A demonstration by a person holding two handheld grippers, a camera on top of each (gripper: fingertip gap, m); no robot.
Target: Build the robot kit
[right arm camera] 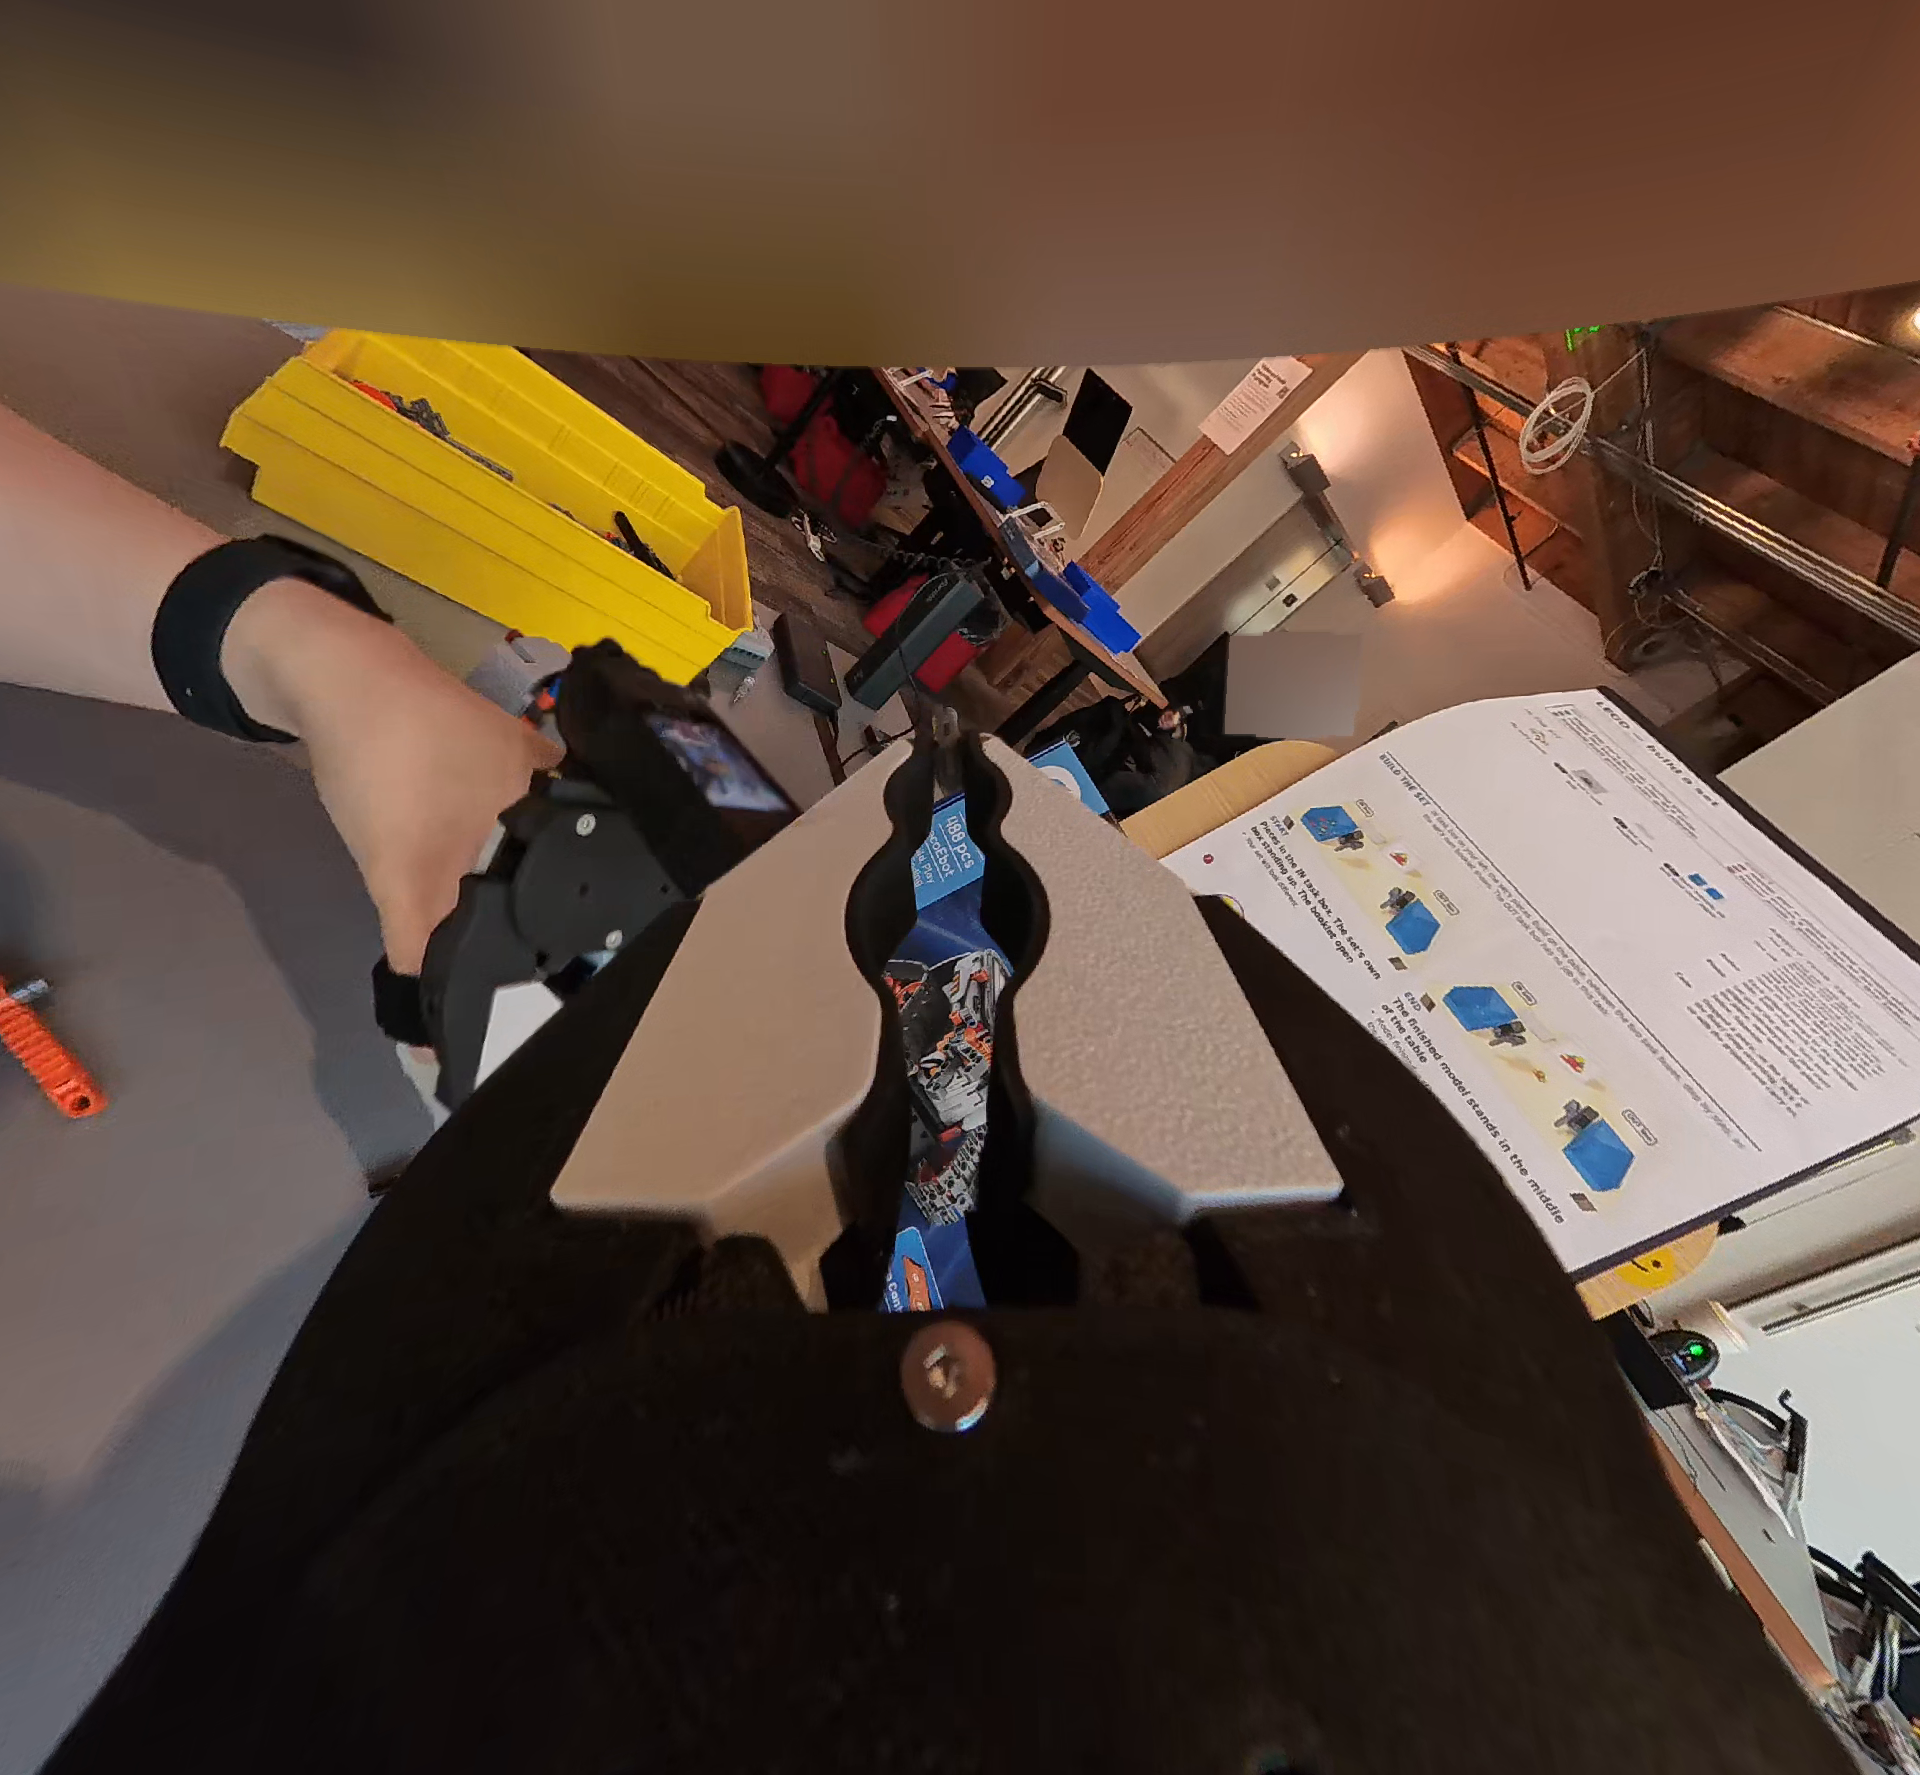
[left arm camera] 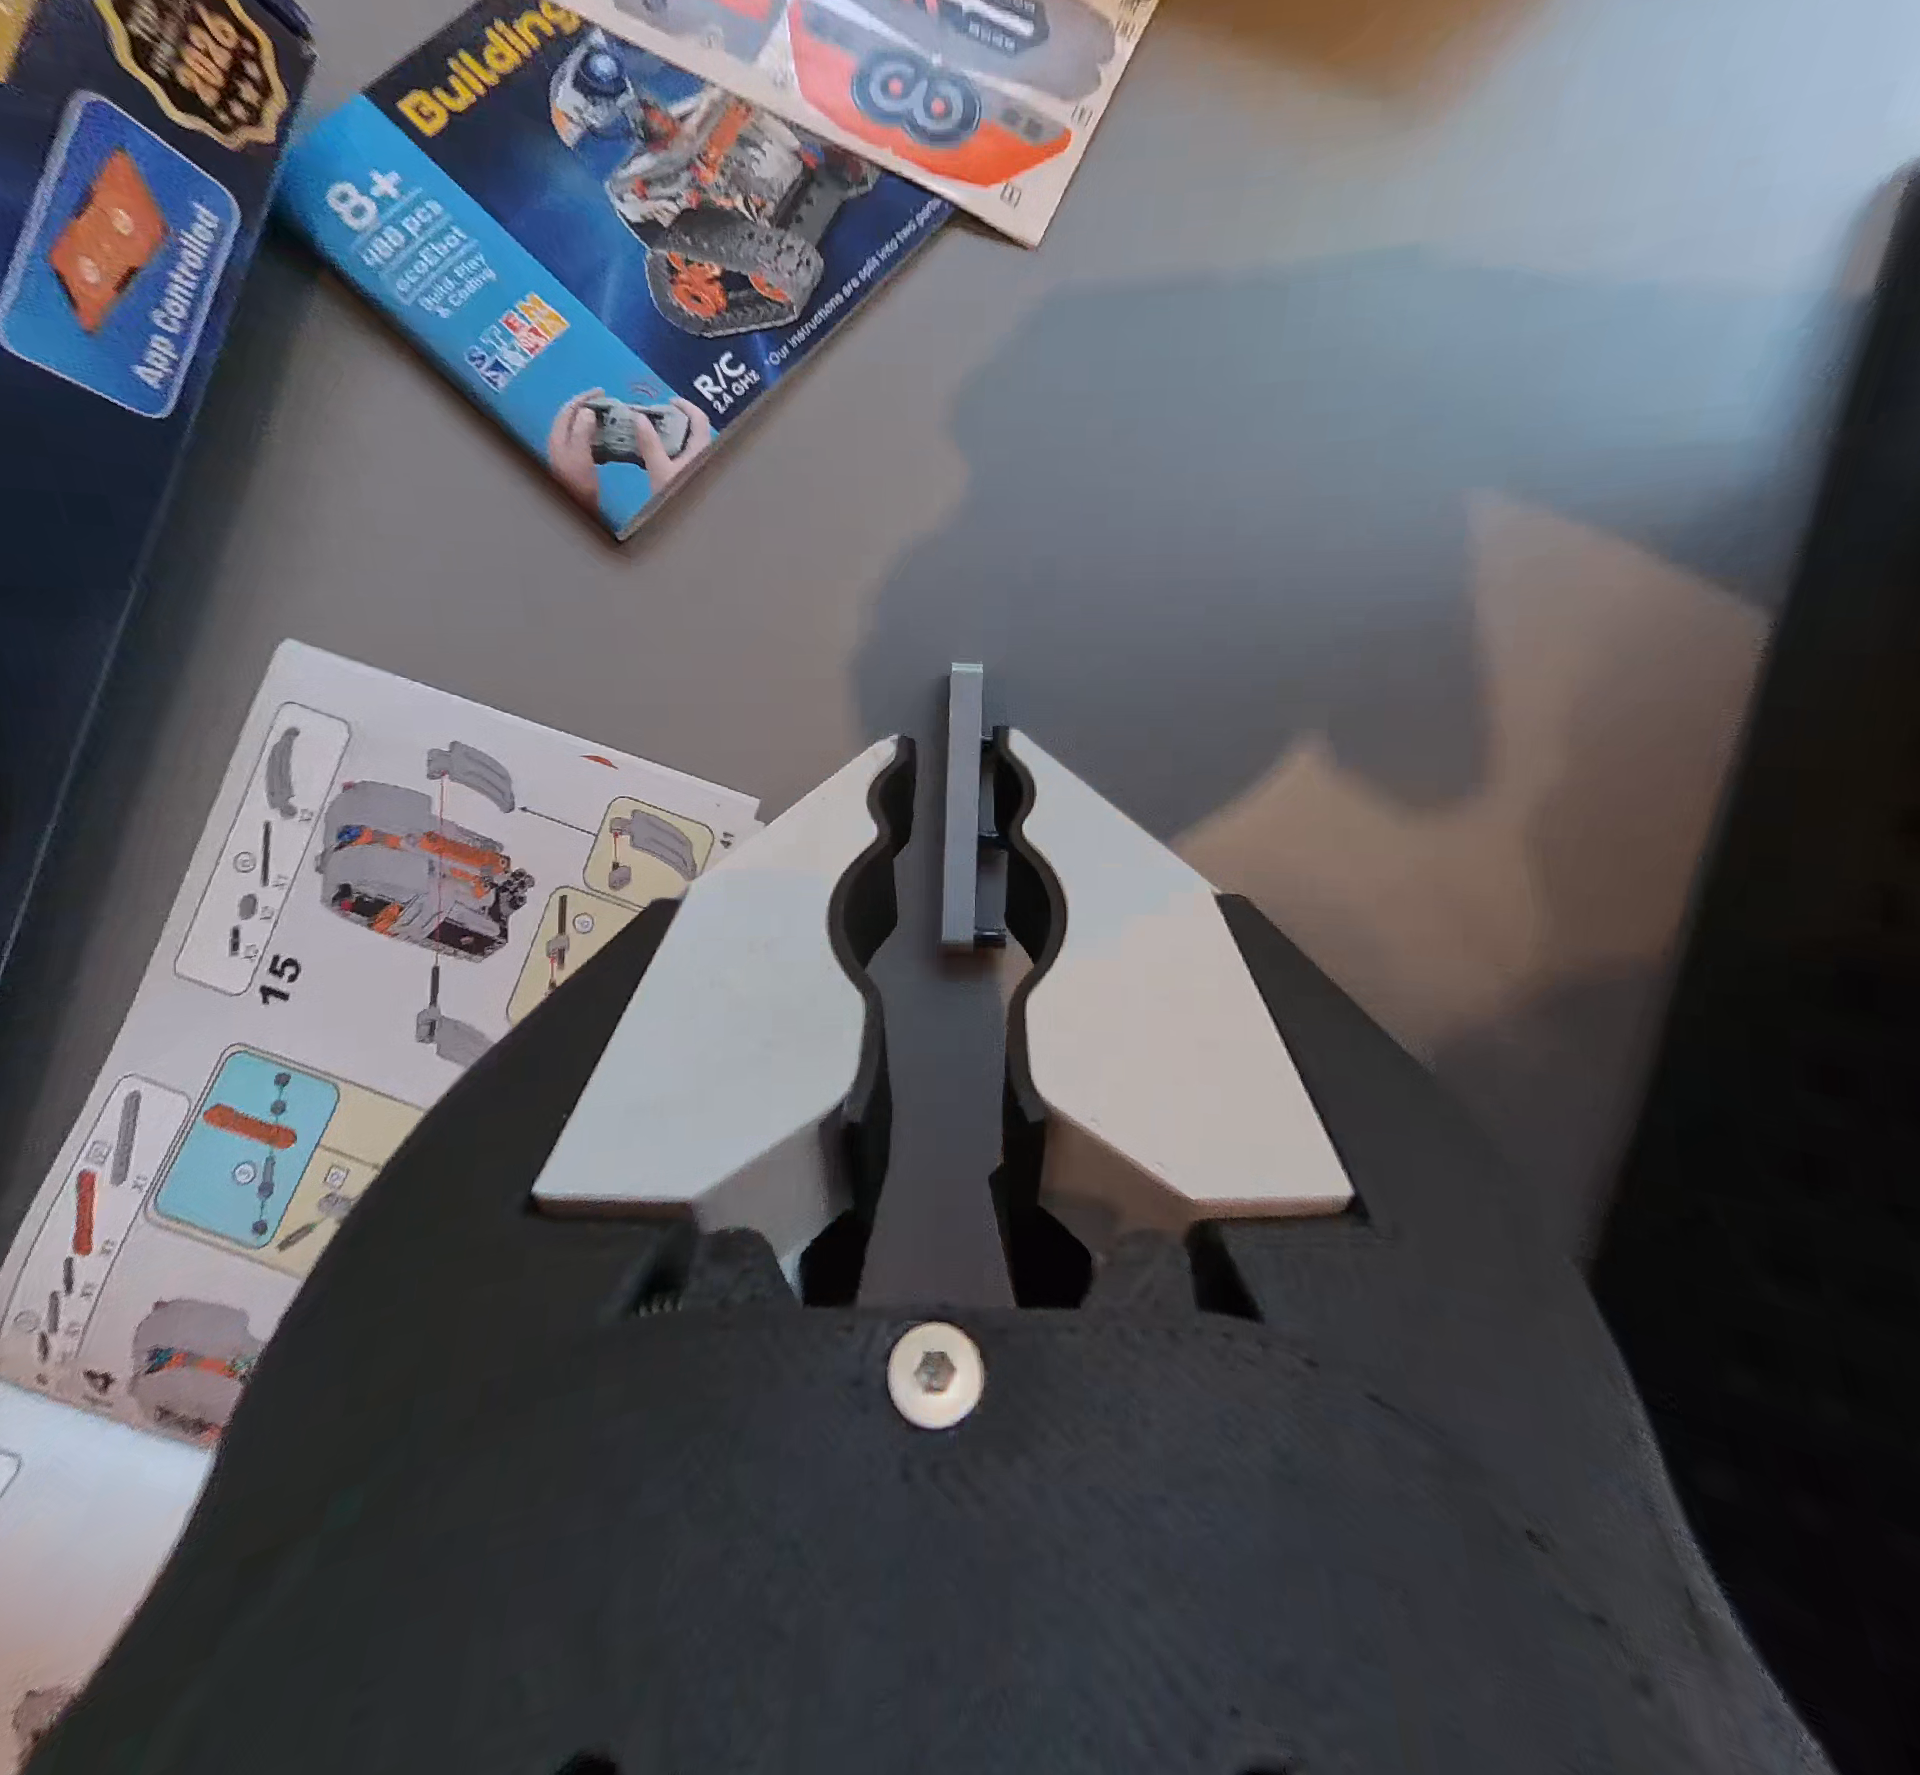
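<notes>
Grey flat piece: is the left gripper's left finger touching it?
Apart. The left wrist view shows a dark gap between the grey flat piece and the left finger; the left gripper contacts it only on the right side.

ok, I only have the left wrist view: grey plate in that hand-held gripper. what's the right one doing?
Observer: The right hand-held gripper is nearly shut on a small part at its tips; too small to identify.
Operator: Loose parts on the table?
Observer: An orange ribbed piece lies on the grey table, at the picture's left edge.
Operator: Stock?
Observer: Yellow bins beyond the person's left hand hold dark parts.
</notes>
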